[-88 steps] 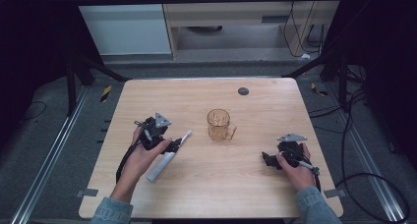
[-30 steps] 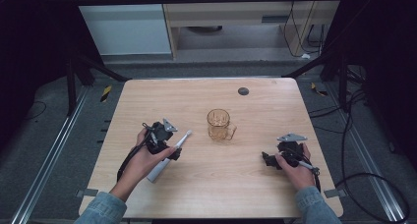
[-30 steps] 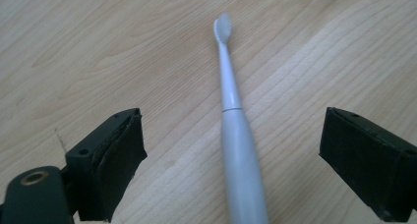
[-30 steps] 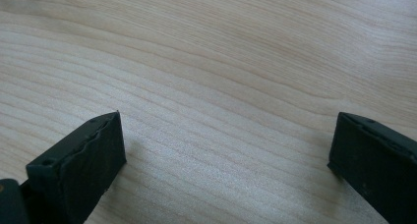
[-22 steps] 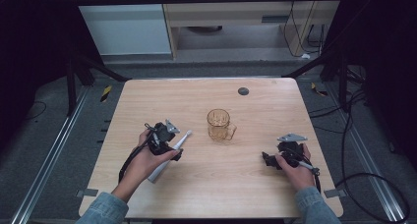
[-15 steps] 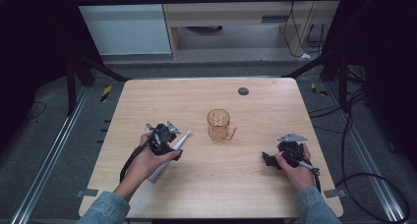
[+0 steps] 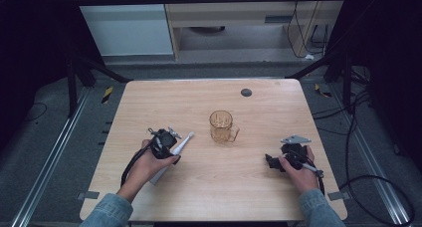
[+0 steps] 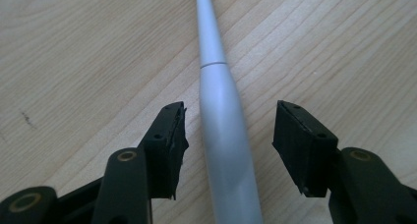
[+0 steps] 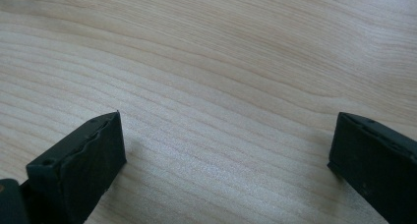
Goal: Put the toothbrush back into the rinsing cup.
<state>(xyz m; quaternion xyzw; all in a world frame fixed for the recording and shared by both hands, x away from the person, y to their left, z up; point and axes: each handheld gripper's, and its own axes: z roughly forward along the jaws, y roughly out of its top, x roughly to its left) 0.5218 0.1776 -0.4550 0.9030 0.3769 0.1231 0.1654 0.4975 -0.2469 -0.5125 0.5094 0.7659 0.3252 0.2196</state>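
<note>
The table [image 7: 249,187] is a light wood top with rounded corners and a fine straight grain; a small dark disc [image 7: 246,92] sits near its far edge. Near the middle stands an amber glass mug [image 7: 222,126], upright, with its handle turned toward the right and near side.

The toothbrush [image 7: 180,143] lies flat on the table to the left of the mug and apart from it, slanting from the near left up to the far right. It is white to pale grey, smooth and matt. In the left gripper view the toothbrush [image 8: 223,135] shows a thick rounded handle that tapers to a thin neck, with a fine ring seam where the neck begins. Its head end points away toward the mug; bristles cannot be made out.

The left gripper [image 7: 166,146] sits low over the handle, held in the person's left hand. Its jaws have just been closing and stand one on each side of the handle, with a gap on both sides; the pads do not press on it.

The right gripper [image 7: 282,160] rests at the near right, well apart from the mug. Its jaws stand wide apart over bare wood.
</note>
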